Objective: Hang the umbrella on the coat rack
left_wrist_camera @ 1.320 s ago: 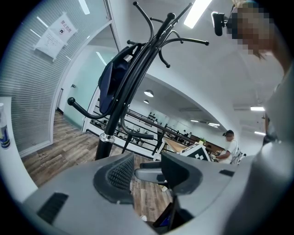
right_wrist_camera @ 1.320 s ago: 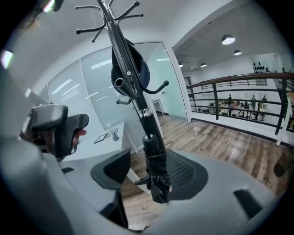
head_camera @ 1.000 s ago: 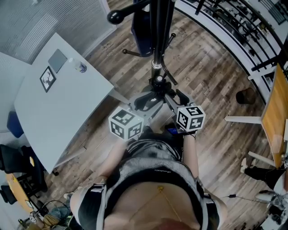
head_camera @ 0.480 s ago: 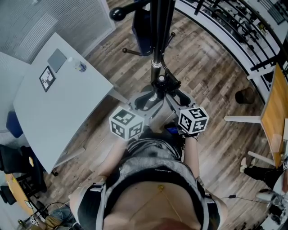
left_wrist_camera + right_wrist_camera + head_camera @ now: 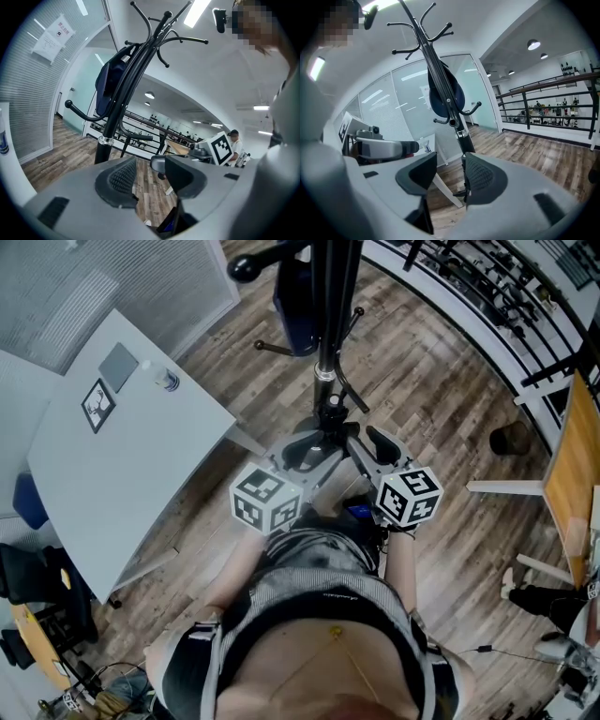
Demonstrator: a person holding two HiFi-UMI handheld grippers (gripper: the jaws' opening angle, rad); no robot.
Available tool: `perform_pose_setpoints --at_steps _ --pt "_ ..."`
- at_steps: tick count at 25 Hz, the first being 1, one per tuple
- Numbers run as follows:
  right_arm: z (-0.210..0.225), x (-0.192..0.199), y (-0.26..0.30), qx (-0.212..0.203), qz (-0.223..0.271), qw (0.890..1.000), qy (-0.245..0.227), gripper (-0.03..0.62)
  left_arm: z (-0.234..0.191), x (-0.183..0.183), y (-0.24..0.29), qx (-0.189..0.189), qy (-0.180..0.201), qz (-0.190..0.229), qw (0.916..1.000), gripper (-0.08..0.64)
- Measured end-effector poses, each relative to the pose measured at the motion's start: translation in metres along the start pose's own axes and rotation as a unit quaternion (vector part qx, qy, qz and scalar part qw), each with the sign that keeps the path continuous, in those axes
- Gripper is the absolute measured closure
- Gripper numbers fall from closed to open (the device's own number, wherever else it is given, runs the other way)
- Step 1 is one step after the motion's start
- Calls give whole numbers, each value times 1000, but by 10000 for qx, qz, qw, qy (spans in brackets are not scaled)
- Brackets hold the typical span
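Umbrella (image 5: 108, 82): dark blue and folded, it hangs against the pole of the coat rack (image 5: 328, 324), below the top hooks and above the lower ones. Which hook bears it cannot be told.
Left gripper (image 5: 149, 176): its jaws are spread with nothing between them. It points towards the rack's pole and stands apart from it.
Right gripper (image 5: 450, 173): its jaws are spread and have just been closing, with nothing between them. The lower pole shows beyond the gap, untouched.
Both grippers: they are side by side in front of the person, near the pole, one to each side of it.
Table (image 5: 141, 465): white, it stands left of the rack on the plank floor (image 5: 441, 409).
Tabletop: a small bottle (image 5: 167, 381) stands by the edge facing the rack, a grey pad (image 5: 120, 365) lies near the far corner, and a marker sheet (image 5: 98, 404) lies beside the pad.
Railing (image 5: 469, 296): black, it curves past the rack on the right.
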State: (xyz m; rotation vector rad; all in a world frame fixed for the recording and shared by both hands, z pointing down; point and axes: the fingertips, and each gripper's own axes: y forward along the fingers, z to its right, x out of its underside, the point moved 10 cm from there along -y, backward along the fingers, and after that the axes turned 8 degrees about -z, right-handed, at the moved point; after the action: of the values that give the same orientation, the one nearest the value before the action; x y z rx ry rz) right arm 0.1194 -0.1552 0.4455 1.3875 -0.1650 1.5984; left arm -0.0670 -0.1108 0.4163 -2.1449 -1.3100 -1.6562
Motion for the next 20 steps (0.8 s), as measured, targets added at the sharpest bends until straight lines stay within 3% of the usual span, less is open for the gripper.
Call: perform_pose_setpoints --at_steps 20 --pt "-26 -18 -22 -174 401 9985 -326 405 8 2 1 -105 26 -12 9999 394"
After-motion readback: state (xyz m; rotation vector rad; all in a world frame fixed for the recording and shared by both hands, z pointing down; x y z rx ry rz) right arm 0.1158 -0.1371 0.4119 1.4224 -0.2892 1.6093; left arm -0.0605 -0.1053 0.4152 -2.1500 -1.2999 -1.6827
